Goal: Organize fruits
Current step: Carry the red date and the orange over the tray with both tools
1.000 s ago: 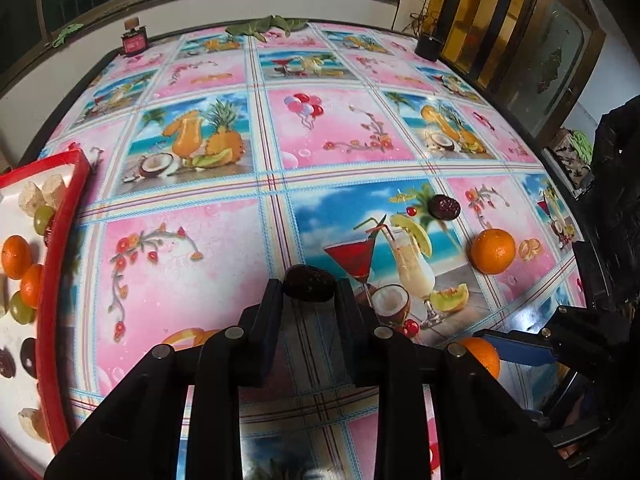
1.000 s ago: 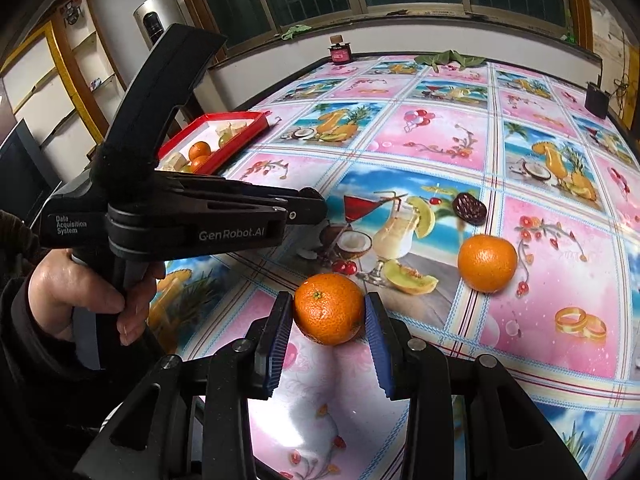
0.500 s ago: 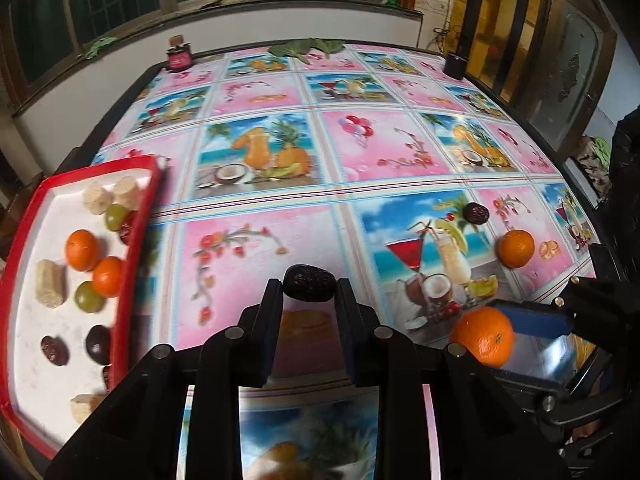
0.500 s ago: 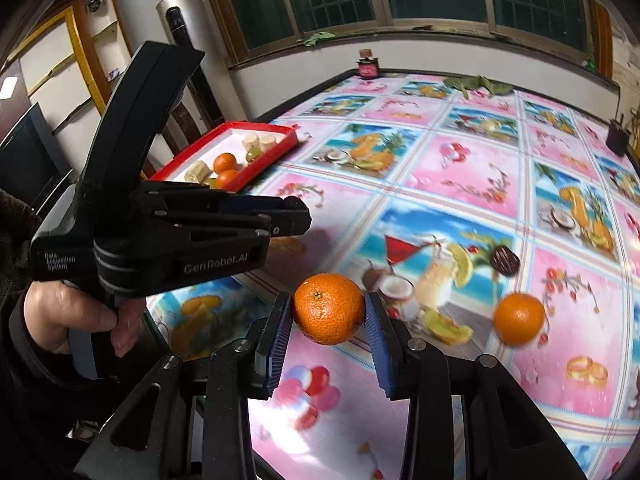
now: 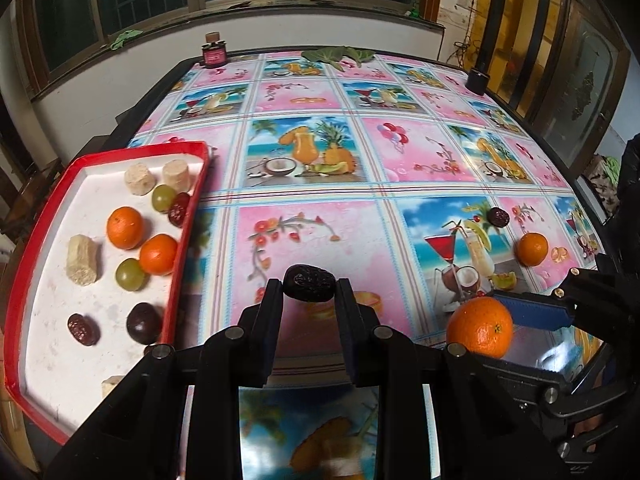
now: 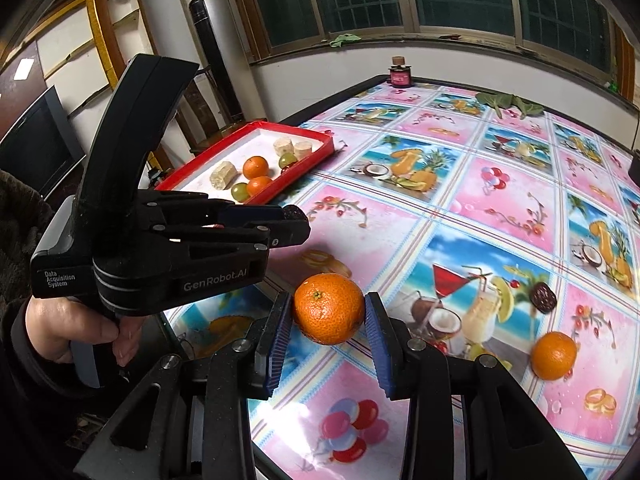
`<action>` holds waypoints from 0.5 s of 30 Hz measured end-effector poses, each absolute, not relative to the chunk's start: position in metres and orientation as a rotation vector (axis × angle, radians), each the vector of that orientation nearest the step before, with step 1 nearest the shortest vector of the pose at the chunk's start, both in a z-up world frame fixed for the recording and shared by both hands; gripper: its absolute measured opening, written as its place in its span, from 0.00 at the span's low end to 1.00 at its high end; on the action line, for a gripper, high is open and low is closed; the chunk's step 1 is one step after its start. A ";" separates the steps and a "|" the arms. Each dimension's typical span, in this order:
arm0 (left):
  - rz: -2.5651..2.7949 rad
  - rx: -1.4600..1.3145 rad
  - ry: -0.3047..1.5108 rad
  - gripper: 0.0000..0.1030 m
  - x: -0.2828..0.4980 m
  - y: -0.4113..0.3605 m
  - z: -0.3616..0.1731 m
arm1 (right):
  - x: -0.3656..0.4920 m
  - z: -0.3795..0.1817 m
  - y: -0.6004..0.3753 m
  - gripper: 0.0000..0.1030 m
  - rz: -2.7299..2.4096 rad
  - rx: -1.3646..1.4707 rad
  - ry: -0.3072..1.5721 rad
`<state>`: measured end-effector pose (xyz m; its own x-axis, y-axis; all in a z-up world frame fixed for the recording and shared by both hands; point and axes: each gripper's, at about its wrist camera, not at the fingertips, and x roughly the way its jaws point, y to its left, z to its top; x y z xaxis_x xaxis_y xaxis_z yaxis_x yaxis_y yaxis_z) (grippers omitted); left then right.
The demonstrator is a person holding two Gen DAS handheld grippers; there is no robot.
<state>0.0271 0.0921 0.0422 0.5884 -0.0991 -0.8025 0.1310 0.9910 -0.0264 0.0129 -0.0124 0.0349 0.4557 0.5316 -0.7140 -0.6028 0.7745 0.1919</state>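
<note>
Left wrist view: left gripper (image 5: pixel 309 290) clamped on a wrinkled dark oval date (image 5: pixel 309 288), long axis running 9 to 3 o'clock across the fingertips. Red-rimmed white tray (image 5: pixel 188 236) at 9 o'clock, its near corner cut off behind the gripper body. Right wrist view: right gripper (image 6: pixel 329 312) closed on a round orange mandarin (image 6: pixel 329 309), stem dimple facing the camera; underside hidden.

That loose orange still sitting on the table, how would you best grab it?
Come down from above and close the fingers across the widest middle of the orange. It is round, so any side works; the near side is clear, while a dark date lies just beyond it.
</note>
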 end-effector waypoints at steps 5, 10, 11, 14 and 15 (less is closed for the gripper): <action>-0.113 0.025 0.924 0.23 0.023 0.105 0.045 | 0.016 0.039 0.000 0.36 0.716 -0.110 0.836; -0.087 0.010 0.915 0.23 0.019 0.122 0.048 | 0.020 0.043 0.015 0.36 0.738 -0.127 0.824; -0.082 0.007 0.914 0.23 0.018 0.126 0.048 | 0.021 0.044 0.019 0.36 0.746 -0.132 0.823; -0.061 -0.016 0.906 0.24 0.013 0.142 0.052 | 0.025 0.046 0.031 0.36 0.768 -0.143 0.819; -0.051 -0.024 0.903 0.24 0.010 0.149 0.053 | 0.026 0.047 0.034 0.36 0.776 -0.144 0.819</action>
